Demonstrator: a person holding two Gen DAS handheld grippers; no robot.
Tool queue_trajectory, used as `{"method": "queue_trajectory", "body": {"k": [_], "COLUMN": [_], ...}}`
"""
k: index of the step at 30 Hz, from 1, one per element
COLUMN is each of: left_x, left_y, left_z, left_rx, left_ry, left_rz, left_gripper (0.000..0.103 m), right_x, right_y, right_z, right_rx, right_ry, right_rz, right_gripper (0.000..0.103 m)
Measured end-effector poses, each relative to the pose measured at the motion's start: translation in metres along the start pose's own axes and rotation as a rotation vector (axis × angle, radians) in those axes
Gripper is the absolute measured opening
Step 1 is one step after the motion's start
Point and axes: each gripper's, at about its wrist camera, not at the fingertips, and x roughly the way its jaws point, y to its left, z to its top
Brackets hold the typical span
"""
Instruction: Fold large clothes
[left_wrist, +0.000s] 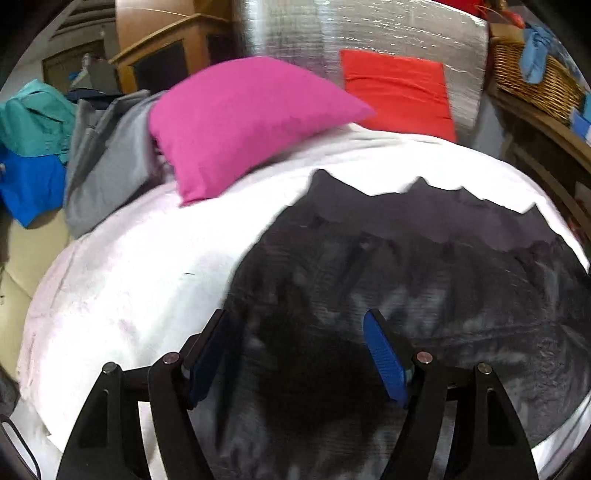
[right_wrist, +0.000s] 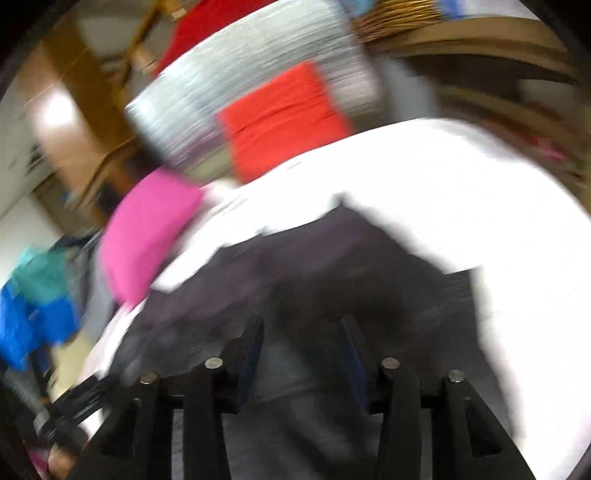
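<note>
A large dark grey garment (left_wrist: 424, 258) lies spread on the white sheet of a bed (left_wrist: 147, 277), with its jagged far edge toward the pillows. My left gripper (left_wrist: 295, 317) hangs just above the garment's near part, blue pads (left_wrist: 384, 354) wide apart and nothing pinched: it is open. The right wrist view is heavily blurred. It shows the same garment (right_wrist: 332, 258) on the sheet (right_wrist: 461, 184) under my right gripper (right_wrist: 302, 325). Its dark pads stand apart over the cloth, with no fold gripped that I can make out.
A pink pillow (left_wrist: 240, 122) and a red cushion (left_wrist: 399, 88) lean against a silver padded headboard (left_wrist: 332, 33). Grey clothes (left_wrist: 107, 162), teal cloth (left_wrist: 33, 118) and blue cloth (left_wrist: 29, 184) pile at the bed's left. A wicker basket (left_wrist: 535, 77) sits on wooden shelving at the right.
</note>
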Motion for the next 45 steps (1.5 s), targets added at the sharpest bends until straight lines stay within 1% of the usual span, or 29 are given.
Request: {"method": "queue_trajectory", "body": {"k": [1, 2, 3, 4, 5, 8, 10, 12, 14, 16, 17, 20, 21, 23, 24, 27, 29, 30, 32, 34, 36, 37, 38, 39, 41, 42, 44, 45], "left_x": [0.006, 0.013, 0.024, 0.032, 0.035, 0.031, 0.023, 0.01, 0.003, -0.007, -0.012, -0.022, -0.027, -0.034, -0.037, -0.043, -0.041, -0.036, -0.027, -0.02, -0.014, -0.011, -0.009, -0.005, 0.003, 0.006, 0.012, 0.015], "left_y": [0.003, 0.007, 0.008, 0.007, 0.007, 0.005, 0.007, 0.013, 0.021, 0.032, 0.038, 0.049, 0.051, 0.051, 0.05, 0.05, 0.052, 0.055, 0.06, 0.064, 0.069, 0.073, 0.077, 0.081, 0.084, 0.085, 0.084, 0.083], "left_z": [0.0, -0.001, -0.002, -0.005, -0.005, -0.003, -0.001, 0.002, 0.002, -0.001, -0.005, -0.02, -0.029, -0.042, -0.049, -0.075, -0.09, -0.094, -0.099, -0.099, -0.098, -0.097, -0.097, -0.097, -0.093, -0.091, -0.089, -0.088], "left_rx": [-0.01, -0.016, -0.019, -0.018, -0.021, -0.021, -0.041, -0.076, -0.099, -0.137, -0.166, -0.22, -0.234, -0.245, -0.251, -0.29, -0.338, -0.364, -0.422, -0.463, -0.506, -0.543, -0.573, -0.616, -0.656, -0.673, -0.701, -0.708], "left_ry": [0.015, 0.035, 0.081, 0.115, 0.121, 0.098, 0.069, 0.038, 0.024, 0.032, 0.034, 0.048, 0.053, 0.06, 0.071, 0.109, 0.149, 0.165, 0.193, 0.201, 0.19, 0.184, 0.179, 0.168, 0.161, 0.158, 0.146, 0.145], "left_rz": [0.019, 0.022, 0.024, 0.025, 0.022, 0.028, 0.005, -0.031, -0.049, -0.093, -0.135, -0.22, -0.257, -0.299, -0.317, -0.389, -0.44, -0.457, -0.473, -0.468, -0.447, -0.441, -0.44, -0.446, -0.46, -0.472, -0.484, -0.481], "left_gripper": [0.075, 0.075, 0.075, 0.075, 0.075, 0.075, 0.075, 0.075, 0.075, 0.075, 0.075, 0.075, 0.075, 0.076, 0.076, 0.076, 0.076, 0.076, 0.076, 0.076, 0.076, 0.076, 0.076, 0.076, 0.076, 0.076, 0.075, 0.075], "right_x": [0.009, 0.019, 0.031, 0.036, 0.033, 0.016, 0.005, -0.012, -0.027, -0.038, -0.039, -0.058, -0.064, -0.07, -0.074, -0.072, -0.067, -0.064, -0.055, -0.047, -0.04, -0.037, -0.035, -0.032, -0.022, -0.02, -0.016, -0.017], "right_y": [-0.016, -0.027, -0.038, -0.041, -0.044, -0.041, -0.043, -0.039, -0.038, -0.046, -0.043, -0.046, -0.045, -0.047, -0.048, -0.045, -0.044, -0.044, -0.05, -0.058, -0.07, -0.077, -0.082, -0.086, -0.095, -0.1, -0.1, -0.098], "right_z": [0.002, 0.002, 0.001, 0.001, 0.004, 0.004, 0.001, -0.003, -0.008, -0.015, -0.019, -0.039, -0.047, -0.06, -0.07, -0.099, -0.116, -0.122, -0.13, -0.129, -0.127, -0.124, -0.122, -0.12, -0.118, -0.116, -0.115, -0.114], "right_rx": [0.045, 0.076, 0.11, 0.12, 0.116, 0.11, 0.117, 0.101, 0.097, 0.129, 0.139, 0.139, 0.139, 0.162, 0.18, 0.212, 0.245, 0.268, 0.324, 0.382, 0.463, 0.504, 0.538, 0.557, 0.63, 0.653, 0.656, 0.646], "right_ry": [0.035, 0.071, 0.124, 0.138, 0.128, 0.081, 0.069, 0.037, 0.023, 0.046, 0.058, 0.085, 0.1, 0.118, 0.129, 0.197, 0.247, 0.263, 0.274, 0.273, 0.247, 0.221, 0.197, 0.188, 0.176, 0.17, 0.163, 0.155], "right_rz": [-0.03, -0.037, -0.016, 0.001, 0.011, 0.041, 0.094, 0.142, 0.192, 0.272, 0.292, 0.342, 0.372, 0.421, 0.446, 0.477, 0.505, 0.507, 0.459, 0.425, 0.422, 0.4, 0.373, 0.364, 0.358, 0.359, 0.356, 0.339], "right_gripper": [0.049, 0.049, 0.049, 0.049, 0.049, 0.049, 0.059, 0.062, 0.068, 0.072, 0.072, 0.073, 0.073, 0.076, 0.079, 0.079, 0.079, 0.079, 0.079, 0.079, 0.079, 0.079, 0.079, 0.079, 0.08, 0.08, 0.079, 0.075]}}
